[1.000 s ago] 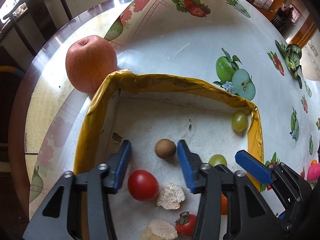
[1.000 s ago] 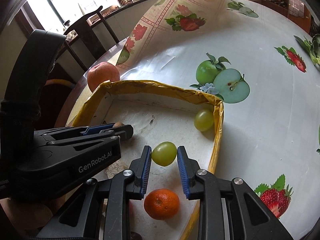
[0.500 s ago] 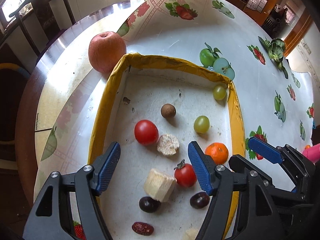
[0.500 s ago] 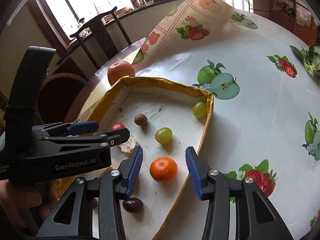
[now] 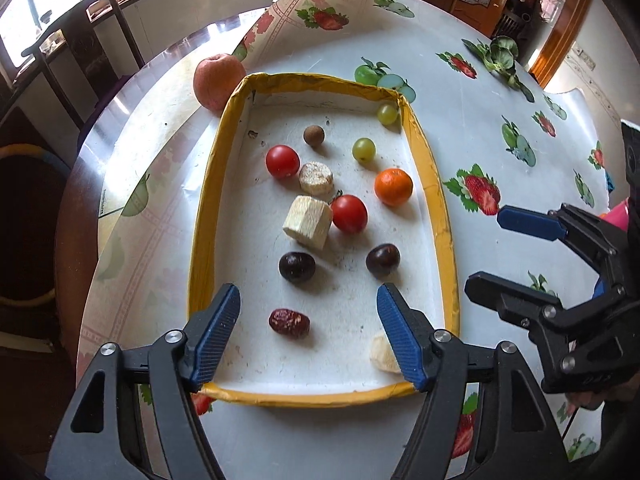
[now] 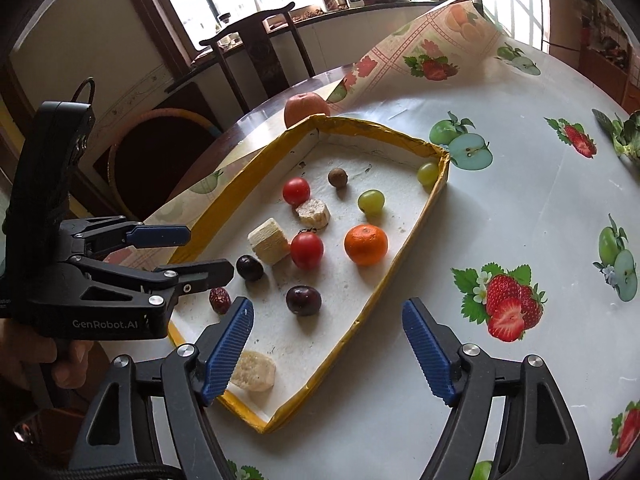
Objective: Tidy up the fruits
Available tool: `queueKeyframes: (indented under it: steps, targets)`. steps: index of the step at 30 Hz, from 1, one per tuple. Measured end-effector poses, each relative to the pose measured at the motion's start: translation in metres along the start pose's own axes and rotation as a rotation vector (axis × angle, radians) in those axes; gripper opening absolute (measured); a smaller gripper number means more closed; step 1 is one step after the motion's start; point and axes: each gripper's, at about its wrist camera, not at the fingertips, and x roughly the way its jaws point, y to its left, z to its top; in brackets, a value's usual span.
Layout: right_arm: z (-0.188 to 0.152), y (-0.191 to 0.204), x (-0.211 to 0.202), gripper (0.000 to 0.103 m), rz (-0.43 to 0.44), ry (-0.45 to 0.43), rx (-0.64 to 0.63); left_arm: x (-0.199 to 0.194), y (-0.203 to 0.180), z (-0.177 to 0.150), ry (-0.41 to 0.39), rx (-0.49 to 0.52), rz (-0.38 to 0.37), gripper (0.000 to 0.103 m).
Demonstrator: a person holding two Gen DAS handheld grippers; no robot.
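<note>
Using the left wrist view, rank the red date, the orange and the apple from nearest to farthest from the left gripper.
1. Red date, in the tray's near end, just ahead of the open left gripper.
2. Orange, mid-tray, toward the right wall.
3. Apple, outside the tray, by its far left corner.
</note>
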Motion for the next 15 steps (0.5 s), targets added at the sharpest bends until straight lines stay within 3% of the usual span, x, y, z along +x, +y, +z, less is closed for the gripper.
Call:
queueKeyframes:
  steps: [3,10,15]
  targets:
    - [-0.008,0.004,-0.004,0.083,-0.011,0.016,-0.042,-0.004,-0.004,-0.016,0.025,0.027,-0.008,0.080]
    - [-0.031,0.024,-0.012,0.084,-0.028,0.034,-0.166,-0.017,-0.008,-0.049,0.017,0.050,-0.017,0.080]
    - [-0.043,0.025,-0.013,0.085,-0.022,0.032,-0.156,-0.025,-0.006,-0.061,-0.010,0.045,-0.014,0.080]
